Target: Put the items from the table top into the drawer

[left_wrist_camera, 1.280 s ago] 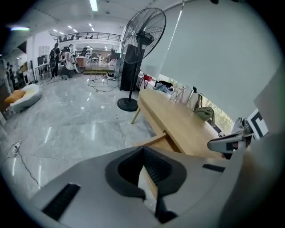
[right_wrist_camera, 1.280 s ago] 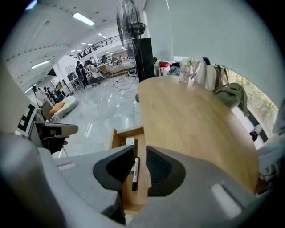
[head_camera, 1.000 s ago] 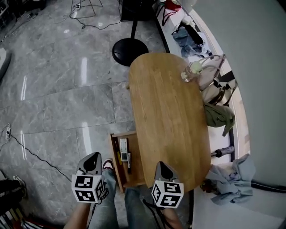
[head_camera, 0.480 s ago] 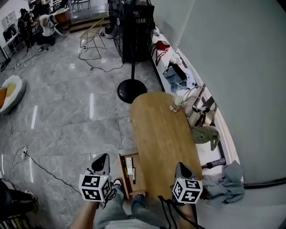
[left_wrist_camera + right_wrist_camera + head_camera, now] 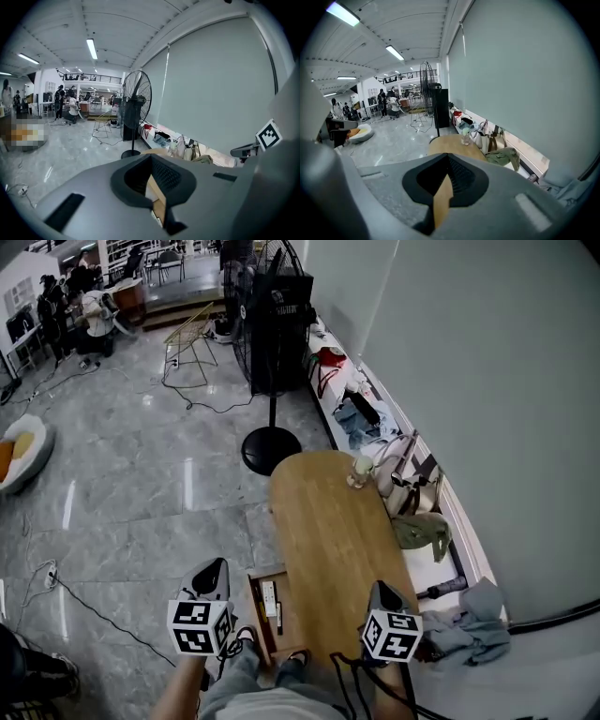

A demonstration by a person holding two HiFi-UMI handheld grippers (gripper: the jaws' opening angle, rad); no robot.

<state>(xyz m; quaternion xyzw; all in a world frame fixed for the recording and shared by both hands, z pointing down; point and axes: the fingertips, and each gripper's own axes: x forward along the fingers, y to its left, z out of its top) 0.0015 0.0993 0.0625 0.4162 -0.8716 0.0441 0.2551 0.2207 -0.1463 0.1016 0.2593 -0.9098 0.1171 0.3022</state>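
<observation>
Large open-plan office or studio space, loft-style, not a home. Evidence, all placed from the oval wooden table [image 5: 330, 531]:
- polished grey stone-tile floor [image 5: 141, 493] all round it
- industrial pedestal fan [image 5: 136, 95] just past its far end
- full-height roller blind [image 5: 211, 89] along the wall to its right
- bags [image 5: 405, 479] and clothes [image 5: 419, 529] dumped on the sill [image 5: 461, 538] beside it
- well beyond it: a group of people [image 5: 65, 101], a railed mezzanine [image 5: 86, 78], and strip lights [image 5: 92, 48] on a bare white ceiling [image 5: 126, 28]

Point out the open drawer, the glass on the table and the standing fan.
drawer [image 5: 254, 613], head view, on its left wooden wall.
glass [image 5: 360, 472], head view, on the middle of its body.
fan [image 5: 271, 450], head view, on its round black base.
</observation>
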